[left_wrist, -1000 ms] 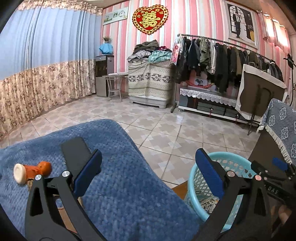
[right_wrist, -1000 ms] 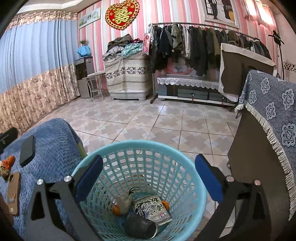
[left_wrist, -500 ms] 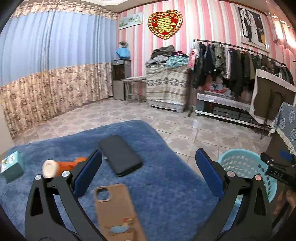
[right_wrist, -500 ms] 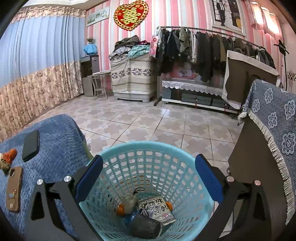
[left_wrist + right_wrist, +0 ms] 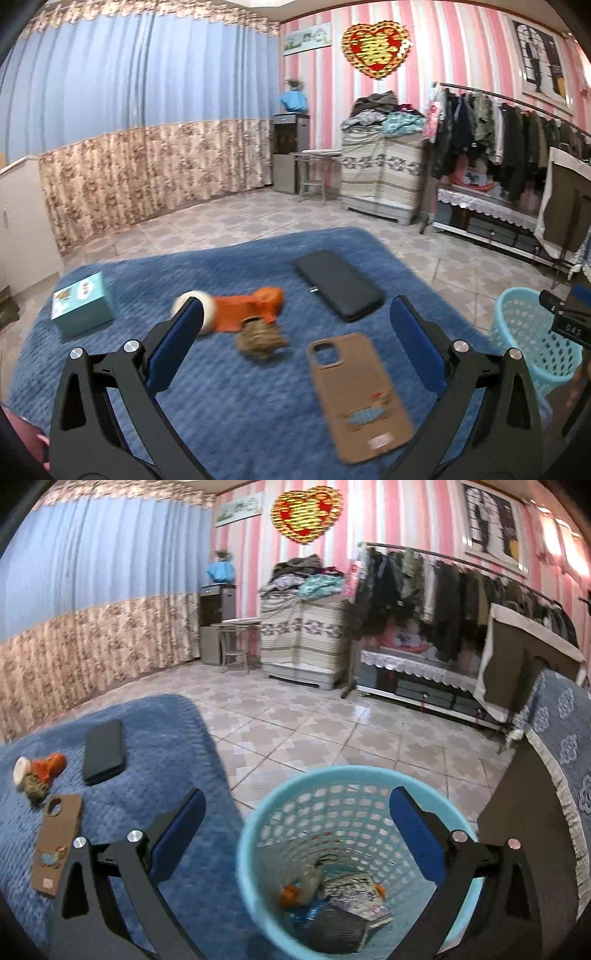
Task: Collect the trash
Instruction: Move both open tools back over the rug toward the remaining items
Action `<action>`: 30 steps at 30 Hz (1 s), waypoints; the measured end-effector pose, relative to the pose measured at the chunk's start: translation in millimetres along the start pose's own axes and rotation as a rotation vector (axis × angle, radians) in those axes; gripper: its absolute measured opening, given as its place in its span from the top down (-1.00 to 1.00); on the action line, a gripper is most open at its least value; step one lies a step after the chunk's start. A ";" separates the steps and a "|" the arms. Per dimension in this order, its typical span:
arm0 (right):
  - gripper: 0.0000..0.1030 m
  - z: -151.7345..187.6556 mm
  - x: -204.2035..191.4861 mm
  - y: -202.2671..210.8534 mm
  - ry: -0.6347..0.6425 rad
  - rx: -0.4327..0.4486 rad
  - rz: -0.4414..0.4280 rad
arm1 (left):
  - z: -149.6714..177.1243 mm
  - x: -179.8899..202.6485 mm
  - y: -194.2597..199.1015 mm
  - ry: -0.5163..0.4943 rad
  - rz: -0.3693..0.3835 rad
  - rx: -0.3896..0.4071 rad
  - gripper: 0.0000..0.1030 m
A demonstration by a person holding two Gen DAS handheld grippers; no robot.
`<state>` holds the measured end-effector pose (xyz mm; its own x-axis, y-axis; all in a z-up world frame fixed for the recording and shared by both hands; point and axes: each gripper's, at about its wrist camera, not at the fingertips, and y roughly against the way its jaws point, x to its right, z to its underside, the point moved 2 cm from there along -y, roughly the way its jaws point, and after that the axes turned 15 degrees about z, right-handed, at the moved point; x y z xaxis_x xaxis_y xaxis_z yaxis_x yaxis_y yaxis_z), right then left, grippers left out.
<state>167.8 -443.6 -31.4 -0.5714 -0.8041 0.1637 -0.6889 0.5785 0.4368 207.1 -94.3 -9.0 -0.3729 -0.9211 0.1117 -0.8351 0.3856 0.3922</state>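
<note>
My left gripper (image 5: 295, 343) is open and empty above a blue blanket (image 5: 229, 413). Just ahead of it lie an orange piece with a white round end (image 5: 240, 306) and a brown crumpled wad (image 5: 260, 339). My right gripper (image 5: 295, 834) is open and empty over a light blue plastic basket (image 5: 258, 834), which holds several pieces of trash (image 5: 332, 901). The basket also shows in the left wrist view (image 5: 528, 332), at the right. The orange piece (image 5: 44, 766) and wad (image 5: 35, 786) show at far left in the right wrist view.
On the blanket lie a black phone (image 5: 338, 284), a brown phone case (image 5: 360, 395) and a teal box (image 5: 83, 302). A dark cabinet with a patterned cloth (image 5: 554, 775) stands right of the basket. A tiled floor (image 5: 314, 731) and clothes rack (image 5: 443, 590) lie beyond.
My left gripper has swung left from the basket toward the blanket, bringing the orange piece, wad, phone and case into view. My right gripper has drawn slightly right over the basket.
</note>
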 end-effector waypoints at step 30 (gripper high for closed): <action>-0.89 45.8 -194.3 73.4 0.277 -0.035 -0.376 | 66.3 -166.1 36.3 0.182 -0.230 -0.074 -0.89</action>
<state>207.8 -238.7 -71.6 -0.1416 -0.9660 0.2163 -0.8073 0.2391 0.5395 211.9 76.2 -73.9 -0.0931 -0.9808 0.1716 -0.8550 0.1671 0.4911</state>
